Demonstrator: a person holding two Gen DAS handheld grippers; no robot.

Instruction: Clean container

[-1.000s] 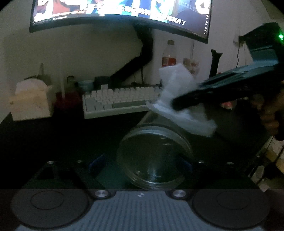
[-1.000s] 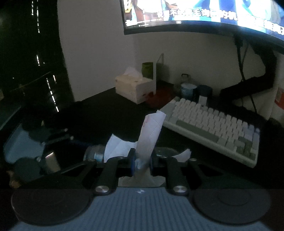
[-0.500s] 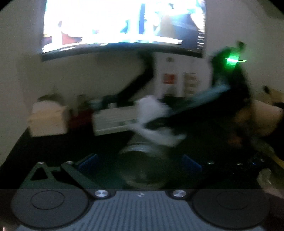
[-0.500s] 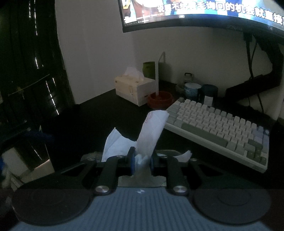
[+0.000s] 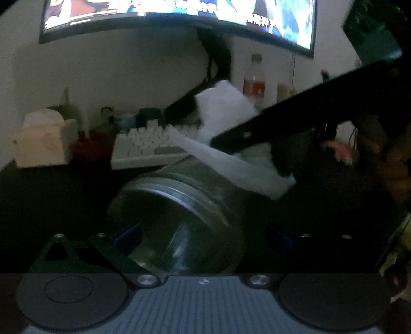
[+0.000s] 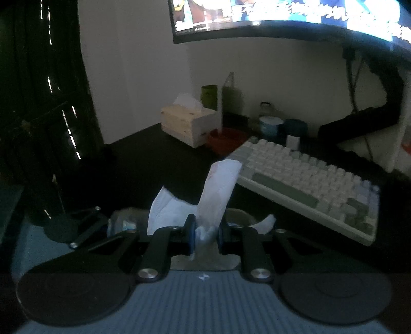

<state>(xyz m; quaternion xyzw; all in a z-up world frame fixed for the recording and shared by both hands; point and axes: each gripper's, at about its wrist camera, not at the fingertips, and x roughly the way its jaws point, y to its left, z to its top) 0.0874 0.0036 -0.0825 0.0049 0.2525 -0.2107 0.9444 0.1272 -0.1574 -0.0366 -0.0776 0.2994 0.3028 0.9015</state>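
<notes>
1. Our left gripper (image 5: 203,233) stands wide, its blue pads (image 5: 128,235) on either side of a clear, round container (image 5: 179,221) that lies on its side on the dark desk (image 5: 51,195), its open mouth turned towards the camera.
2. The jaws have just been closing a little from their widest, with the container between them; in the dim, blurred view we cannot tell whether the pads press on its wall.
3. Our right gripper (image 6: 205,231) is nearly closed and pinches a crumpled white tissue (image 6: 218,190), which sticks up between its blue pads.
4. From the left wrist view, that gripper reaches in from the right as a dark bar, and the tissue (image 5: 226,144) lies against the upper far side of the container.
5. From the right wrist view, a bit of the container (image 6: 123,221) shows just below and left of the tissue.
6. Behind, a pale keyboard (image 6: 308,185) sits across the desk, with a tissue box (image 6: 187,123) further back by the wall.
7. A lit monitor (image 5: 179,15) hangs above, and a bottle with a red label (image 5: 254,82) stands near the wall.
</notes>
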